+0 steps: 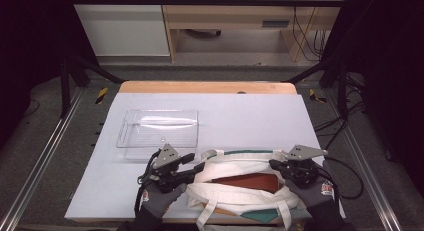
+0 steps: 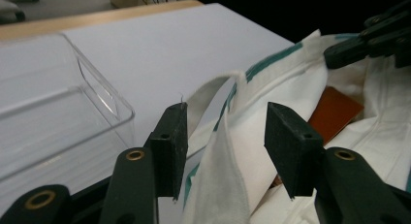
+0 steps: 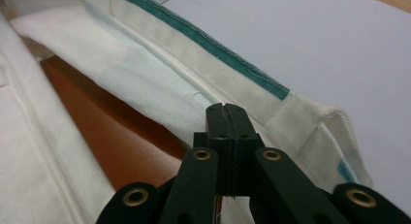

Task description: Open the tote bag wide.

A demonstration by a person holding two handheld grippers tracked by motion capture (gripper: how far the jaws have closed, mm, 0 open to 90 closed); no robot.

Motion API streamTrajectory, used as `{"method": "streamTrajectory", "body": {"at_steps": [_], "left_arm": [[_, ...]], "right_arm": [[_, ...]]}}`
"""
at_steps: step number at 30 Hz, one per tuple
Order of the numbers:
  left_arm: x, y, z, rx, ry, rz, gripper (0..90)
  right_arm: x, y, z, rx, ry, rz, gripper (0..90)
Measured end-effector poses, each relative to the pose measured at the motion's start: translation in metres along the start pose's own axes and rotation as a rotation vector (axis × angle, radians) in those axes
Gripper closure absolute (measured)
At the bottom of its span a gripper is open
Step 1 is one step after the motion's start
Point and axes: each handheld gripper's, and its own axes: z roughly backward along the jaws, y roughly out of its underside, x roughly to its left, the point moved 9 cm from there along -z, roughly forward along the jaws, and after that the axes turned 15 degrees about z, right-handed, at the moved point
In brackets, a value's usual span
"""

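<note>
Behind tote bag (image 1: 240, 183), clear bin (image 1: 159, 132) on table (image 1: 250, 116).

A lab: black metal frame (image 1: 200, 0), floor rails (image 1: 40, 161), loose cables (image 1: 305, 36), covered test table (image 1: 225, 116).

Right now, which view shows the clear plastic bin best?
The high view: the whole clear plastic bin shows on the table, beyond the tote bag. The left gripper view catches only its near corner and one wall, cut off at the frame edge.
</note>
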Motion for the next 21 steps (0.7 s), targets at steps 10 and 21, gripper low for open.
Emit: {"method": "streamTrajectory", "body": {"at_steps": [10, 21], "left_arm": [[-0.037, 0.002, -0.019, 0.042, 0.035, -0.097, 57.0], [-0.02, 0.036, -0.046, 0.196, -0.083, -0.179, 51.3]], "right_arm": [[-0.008, 0.003, -0.011, -0.017, 0.025, -0.038, 90.0], [-0.012, 0.003, -0.016, -0.017, 0.043, -0.065, 90.0]]}}
